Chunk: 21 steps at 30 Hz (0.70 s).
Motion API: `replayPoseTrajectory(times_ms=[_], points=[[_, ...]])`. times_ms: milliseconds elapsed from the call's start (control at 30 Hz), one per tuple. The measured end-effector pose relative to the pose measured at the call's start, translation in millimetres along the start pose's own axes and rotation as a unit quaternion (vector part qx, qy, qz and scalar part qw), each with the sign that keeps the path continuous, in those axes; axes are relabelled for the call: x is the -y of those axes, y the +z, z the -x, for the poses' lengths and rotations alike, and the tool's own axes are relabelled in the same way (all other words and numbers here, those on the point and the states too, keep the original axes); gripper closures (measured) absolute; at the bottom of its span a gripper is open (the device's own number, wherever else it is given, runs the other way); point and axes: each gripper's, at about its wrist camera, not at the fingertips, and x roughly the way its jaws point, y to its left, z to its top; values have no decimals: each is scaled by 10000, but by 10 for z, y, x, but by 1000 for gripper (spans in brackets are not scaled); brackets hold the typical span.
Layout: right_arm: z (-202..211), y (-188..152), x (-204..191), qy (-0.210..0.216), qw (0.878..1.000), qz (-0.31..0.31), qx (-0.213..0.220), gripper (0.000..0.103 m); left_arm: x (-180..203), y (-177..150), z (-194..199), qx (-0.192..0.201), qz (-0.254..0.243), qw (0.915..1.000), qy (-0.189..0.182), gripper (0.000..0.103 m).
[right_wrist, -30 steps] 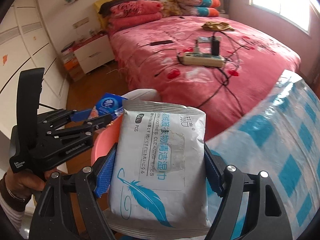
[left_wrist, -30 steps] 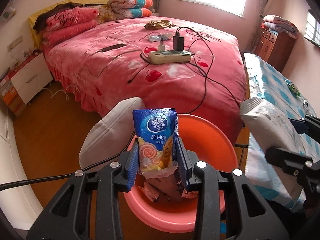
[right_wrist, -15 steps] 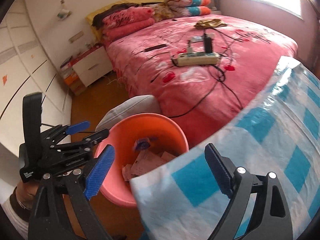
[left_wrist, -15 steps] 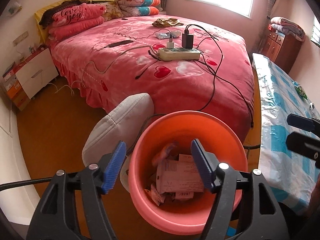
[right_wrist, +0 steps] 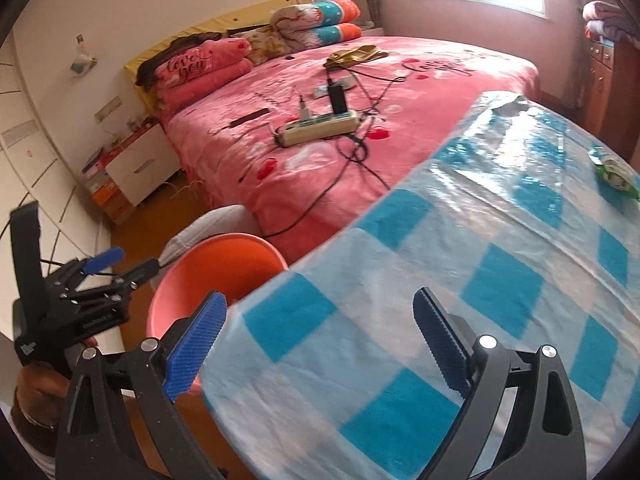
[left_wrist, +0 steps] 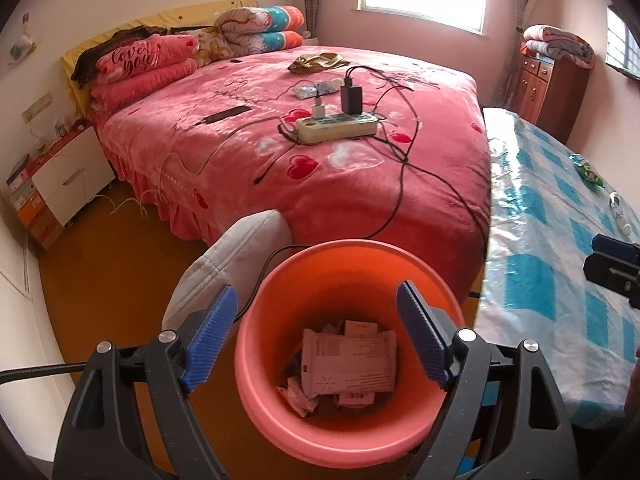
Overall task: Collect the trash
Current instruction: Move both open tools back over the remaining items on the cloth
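Trash [left_wrist: 347, 364] is seen lying at the bottom of the orange plastic bin [left_wrist: 276, 390]: a flat white wipes pack with printed text on top, crumpled paper wrappers beneath. A second ago a blue tissue pack was clamped in the left gripper [left_wrist: 316, 332] and the wipes pack in the right gripper [right_wrist: 316, 340]; both are now released and neither gripper carries anything. The tissue pack is not made out in the bin. The left jaws are opening, spread wide, with nothing pressed between the ribbed blue pads [left_wrist: 210, 336]; the bin's mouth is framed between them, the trash below and apart from them. The right jaws are opening, wide, empty, and have been swung from above the bin to above the table [right_wrist: 460, 264], just beside the bin. The table is covered in a glossy blue-and-white checked plastic cloth. A green snack wrapper [right_wrist: 614, 172] is left on the table's far side, well apart from the right jaws. The bin is round, smooth, tapered. A grey padded cushion [left_wrist: 236, 258] is touching the bin's far-left rim. A pink fleece bed [left_wrist: 320, 160] with a white power strip [left_wrist: 336, 128] is seen beyond the bin.
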Motion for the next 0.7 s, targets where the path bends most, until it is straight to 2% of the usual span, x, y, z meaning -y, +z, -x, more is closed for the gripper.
replayPoseTrajectory(times_ms=[200, 467, 700], points=[[302, -68, 172, -250, 9995, 53, 195, 10, 263, 17, 181, 200, -310, 9993, 59, 19], [793, -182, 603, -353, 9971, -521, 430, 9, 544, -46, 498, 361, -586, 9976, -27, 17], [1097, -385, 941, -489, 9930, -966, 460, 9, 716, -114, 773, 486, -702, 9963, -114, 14]])
